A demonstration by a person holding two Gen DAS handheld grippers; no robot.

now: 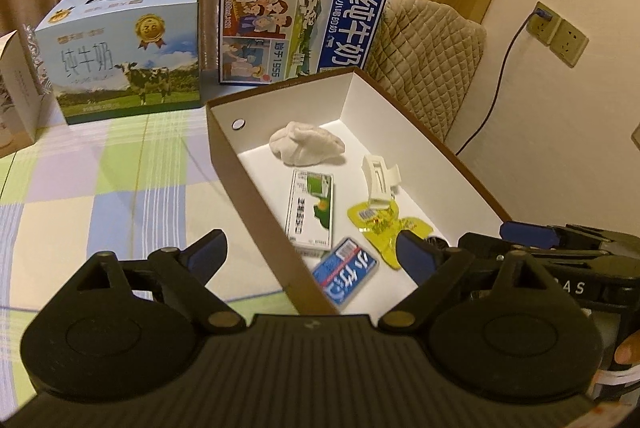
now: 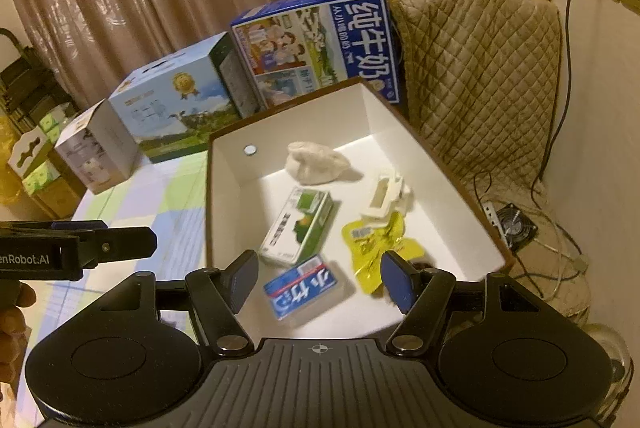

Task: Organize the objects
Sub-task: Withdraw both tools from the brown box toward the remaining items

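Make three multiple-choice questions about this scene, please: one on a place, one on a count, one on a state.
1. Where is the crumpled white cloth?
A. at the far end inside the brown shoebox with white lining
B. on the checked tablecloth
C. on the quilted chair

2. How many milk cartons with a printed picture stand behind the shoebox?
A. one
B. two
C. four

3. How are the jaws of the right gripper?
A. shut on the cloth
B. shut on nothing
C. open

Answers: 1 A, the cloth lies by the far wall inside; 2 B, the pale cow carton and the blue carton; 3 C, the jaws stand wide apart, holding nothing.
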